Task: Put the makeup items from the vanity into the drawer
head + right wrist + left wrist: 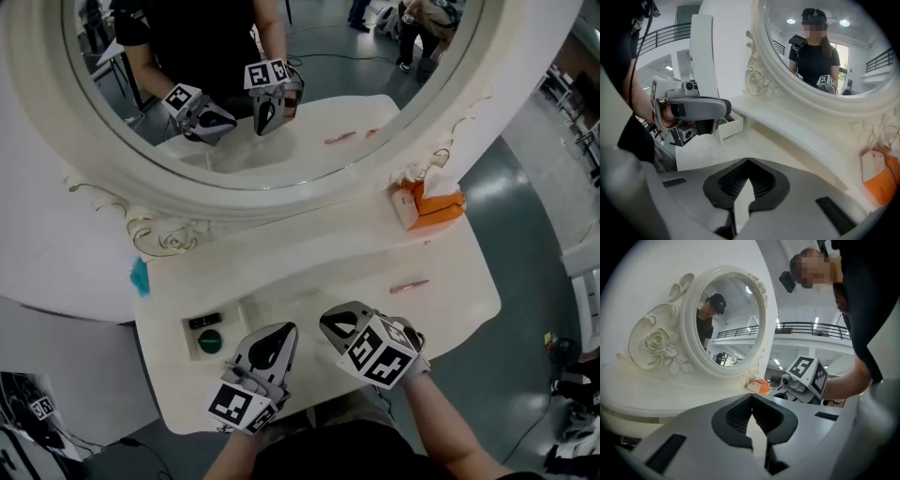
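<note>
Left claw (287, 329): clenched tip to tip with nothing between the pads, held level in front of the oval mirror (281, 199), under its lower rim.
Right claw (327, 322): clenched and empty, tilted downward, just beside the left claw below the mirror's middle.
Drawer (191, 350): small, white and open, below the mirror's left side. It holds a green round pot (210, 341) and a black item (205, 321).
Pink makeup stick (409, 285): lies on the vanity top (309, 262) below the mirror's right side, apart from both claws.
Orange tissue box (433, 208): against the mirror's lower right frame.

Overhead; two low views across vanity (309, 272)
</note>
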`<state>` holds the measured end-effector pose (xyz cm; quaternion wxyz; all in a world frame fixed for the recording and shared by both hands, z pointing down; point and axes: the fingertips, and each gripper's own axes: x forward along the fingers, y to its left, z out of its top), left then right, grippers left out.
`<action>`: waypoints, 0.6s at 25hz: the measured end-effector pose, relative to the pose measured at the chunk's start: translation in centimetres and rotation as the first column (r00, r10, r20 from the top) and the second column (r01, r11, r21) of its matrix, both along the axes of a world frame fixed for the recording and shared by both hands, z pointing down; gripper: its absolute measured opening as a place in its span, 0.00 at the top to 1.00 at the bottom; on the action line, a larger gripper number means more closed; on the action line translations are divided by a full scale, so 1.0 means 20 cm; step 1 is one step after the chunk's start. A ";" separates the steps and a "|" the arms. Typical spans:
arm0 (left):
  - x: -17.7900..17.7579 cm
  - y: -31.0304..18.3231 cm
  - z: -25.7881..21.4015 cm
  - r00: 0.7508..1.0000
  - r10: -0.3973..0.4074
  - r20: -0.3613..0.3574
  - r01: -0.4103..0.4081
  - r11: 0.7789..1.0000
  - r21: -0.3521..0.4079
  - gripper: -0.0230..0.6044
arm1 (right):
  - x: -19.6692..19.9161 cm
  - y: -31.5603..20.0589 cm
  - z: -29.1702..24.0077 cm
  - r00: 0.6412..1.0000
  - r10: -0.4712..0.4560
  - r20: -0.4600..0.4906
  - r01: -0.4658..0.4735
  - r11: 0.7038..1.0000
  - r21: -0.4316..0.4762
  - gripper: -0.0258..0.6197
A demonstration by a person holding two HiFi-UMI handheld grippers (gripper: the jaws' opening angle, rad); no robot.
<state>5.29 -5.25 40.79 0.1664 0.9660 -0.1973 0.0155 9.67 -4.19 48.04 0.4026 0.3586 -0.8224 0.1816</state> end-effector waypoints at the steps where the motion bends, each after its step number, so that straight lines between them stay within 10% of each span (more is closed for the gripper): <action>1: 0.05 0.01 0.01 1.000 0.013 0.003 -0.013 1.000 -0.004 0.94 | 0.04 0.01 0.00 1.000 0.011 0.003 -0.011 1.000 -0.002 0.93; 15: 0.53 0.14 0.18 0.994 0.103 0.033 -0.101 0.993 -0.063 0.94 | 0.59 0.18 0.13 0.997 0.064 -0.031 -0.066 0.997 -0.046 0.92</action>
